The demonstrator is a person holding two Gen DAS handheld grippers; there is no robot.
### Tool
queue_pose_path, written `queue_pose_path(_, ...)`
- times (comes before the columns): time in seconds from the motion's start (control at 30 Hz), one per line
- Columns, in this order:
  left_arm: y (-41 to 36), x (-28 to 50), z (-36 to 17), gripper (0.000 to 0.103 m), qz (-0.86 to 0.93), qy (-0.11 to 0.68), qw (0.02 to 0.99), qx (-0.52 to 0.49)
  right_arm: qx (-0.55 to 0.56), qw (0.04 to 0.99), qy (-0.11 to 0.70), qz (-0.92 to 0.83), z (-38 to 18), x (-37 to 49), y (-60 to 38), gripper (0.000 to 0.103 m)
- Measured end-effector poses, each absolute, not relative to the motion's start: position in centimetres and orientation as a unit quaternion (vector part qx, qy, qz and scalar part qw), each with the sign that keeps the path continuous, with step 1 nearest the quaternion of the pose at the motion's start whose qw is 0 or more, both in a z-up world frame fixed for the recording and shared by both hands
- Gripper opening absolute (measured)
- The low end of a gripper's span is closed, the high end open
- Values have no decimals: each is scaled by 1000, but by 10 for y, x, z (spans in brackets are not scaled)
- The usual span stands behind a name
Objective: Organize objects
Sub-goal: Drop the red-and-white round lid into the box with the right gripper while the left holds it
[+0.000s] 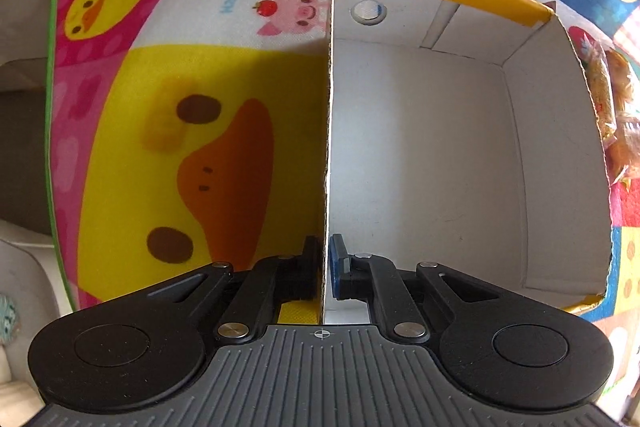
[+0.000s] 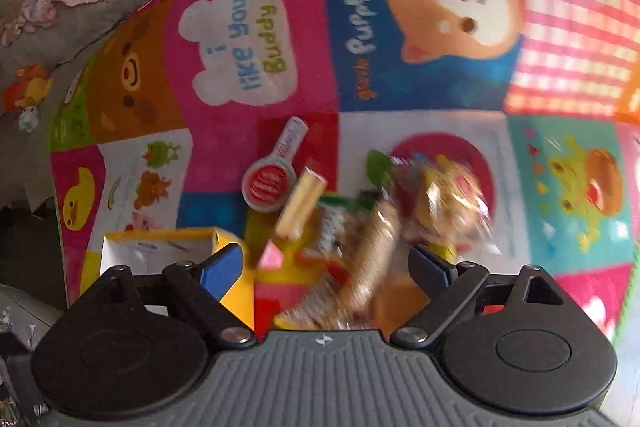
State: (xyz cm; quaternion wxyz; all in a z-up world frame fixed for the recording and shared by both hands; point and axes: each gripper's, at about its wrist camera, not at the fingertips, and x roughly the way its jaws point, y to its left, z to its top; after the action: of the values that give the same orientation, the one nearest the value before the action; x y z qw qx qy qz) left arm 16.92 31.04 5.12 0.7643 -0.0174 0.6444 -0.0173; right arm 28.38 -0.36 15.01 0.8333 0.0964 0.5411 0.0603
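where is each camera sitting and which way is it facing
Left wrist: on the left gripper, looking straight down into the empty box on the play mat; its fingers are clamped on the box's side wall.
Right wrist: on the right gripper, tilted steeply down over the snack pile and a round red-lidded container; its jaws stand open, nothing clearly held, picture blurred.
Shared: the same yellow-rimmed box and cartoon mat. Only the grippers show, no hands.

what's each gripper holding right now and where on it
The left gripper pinches the cardboard box by the top edge of its side wall. The right gripper holds nothing; its jaws stand open above the snack pile.
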Motion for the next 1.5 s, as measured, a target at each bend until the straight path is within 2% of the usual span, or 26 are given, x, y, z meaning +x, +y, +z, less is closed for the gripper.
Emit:
queue_pose_path(0.2,312,165,52,8,10,658,752,-32,95,801,584,93,93,394,54,89)
queue_pose_path(0.37,311,160,53,8,8,660,751,-32,-7,767,632,111,53,419,105,89)
queue_pose_path(0.47,309,161,52,8,9,666,746,-30,-47,757,642,113,45,412,114,64)
queue_pose_path(0.53,307,162,53,8,3,667,745,-21,-56,755,643,120,48,404,112,61)
queue_pose_path(0.77,302,161,53,8,-37,671,741,25,60,763,633,114,108,342,49,61)
queue_pose_path(1.0,303,157,63,8,-62,670,739,32,157,746,646,45,159,226,-12,61)
queue_pose_path(1.2,313,148,71,9,-96,660,745,8,160,706,690,12,173,126,-2,61)
queue_pose_path(1.5,330,146,73,10,-102,652,751,-26,83,698,709,58,179,92,75,61)
